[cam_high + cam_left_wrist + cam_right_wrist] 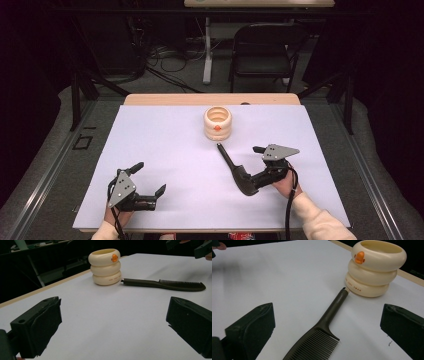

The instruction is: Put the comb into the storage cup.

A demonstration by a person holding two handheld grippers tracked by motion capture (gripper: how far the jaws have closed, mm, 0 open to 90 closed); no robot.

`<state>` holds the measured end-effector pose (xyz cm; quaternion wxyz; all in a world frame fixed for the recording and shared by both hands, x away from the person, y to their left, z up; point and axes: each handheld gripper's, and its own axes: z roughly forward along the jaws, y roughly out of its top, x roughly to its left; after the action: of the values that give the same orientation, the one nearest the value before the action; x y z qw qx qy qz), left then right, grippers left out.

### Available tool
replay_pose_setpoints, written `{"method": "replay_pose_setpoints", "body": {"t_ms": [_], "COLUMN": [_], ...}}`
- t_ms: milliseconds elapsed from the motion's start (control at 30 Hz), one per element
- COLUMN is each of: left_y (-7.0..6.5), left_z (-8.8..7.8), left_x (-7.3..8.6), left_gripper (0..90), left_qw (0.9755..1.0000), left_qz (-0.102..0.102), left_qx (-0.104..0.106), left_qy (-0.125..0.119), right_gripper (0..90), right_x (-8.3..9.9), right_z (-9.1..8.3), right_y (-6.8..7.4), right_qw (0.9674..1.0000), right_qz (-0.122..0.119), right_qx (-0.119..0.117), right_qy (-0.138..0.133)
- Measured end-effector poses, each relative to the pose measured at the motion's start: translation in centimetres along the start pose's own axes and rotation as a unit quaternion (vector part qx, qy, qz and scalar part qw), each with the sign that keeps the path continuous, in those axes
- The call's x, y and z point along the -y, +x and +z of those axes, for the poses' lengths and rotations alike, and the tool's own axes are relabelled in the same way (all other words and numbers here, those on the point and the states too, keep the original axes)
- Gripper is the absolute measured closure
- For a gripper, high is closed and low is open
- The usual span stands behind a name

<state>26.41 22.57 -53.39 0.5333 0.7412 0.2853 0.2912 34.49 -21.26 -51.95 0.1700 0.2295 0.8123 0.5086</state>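
The right claw (252, 170) rests low on the table (165, 145) at the near right, its jaws spread wide and holding nothing; the toothed end of the dark comb (322, 332) lies flat between them, touched by neither. The comb's handle points away, its tip just short of the cream ringed cup (374, 270) standing upright toward the far edge. The left claw (148, 177) sits at the near left, also wide open and empty, well apart from the comb, with bare table ahead of it.

Both grippers, left gripper (148, 179) and right gripper (253, 169), rest low (jaws spread wide).
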Motion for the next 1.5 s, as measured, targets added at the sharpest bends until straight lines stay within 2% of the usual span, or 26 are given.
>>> {"method": "replay_pose_setpoints", "body": {"t_ms": [233,367,600,1067,1500], "left_y": [0.0,0.0,-0.1,-0.1,-0.2], "left_z": [0.0,0.0,0.0,0.1,0.2], "left_x": [0.0,0.0,0.0,0.0,0.0], "left_gripper": [0.0,0.0,0.0,0.0,0.0], "left_qw": [1.0000,1.0000,1.0000,1.0000,1.0000], "left_qz": [0.001,0.002,0.002,0.002,0.005], "left_qx": [-0.001,-0.001,0.000,-0.002,-0.002], "left_qy": [-0.001,0.001,0.002,0.005,0.006], "right_gripper": [0.0,0.0,0.0,0.0,2.0], "right_x": [-0.4,-0.7,-1.4,-2.4,-3.0], "right_z": [1.1,1.8,3.2,4.7,5.9], "right_y": [-0.3,-0.3,-0.8,-1.5,-1.9], "right_qw": [0.9999,0.9996,0.9994,0.9996,0.9993], "right_qz": [-0.003,-0.012,-0.012,-0.007,-0.005], "right_qx": [-0.009,-0.024,-0.027,-0.024,-0.031], "right_qy": [0.006,0.011,0.018,0.014,0.020]}}
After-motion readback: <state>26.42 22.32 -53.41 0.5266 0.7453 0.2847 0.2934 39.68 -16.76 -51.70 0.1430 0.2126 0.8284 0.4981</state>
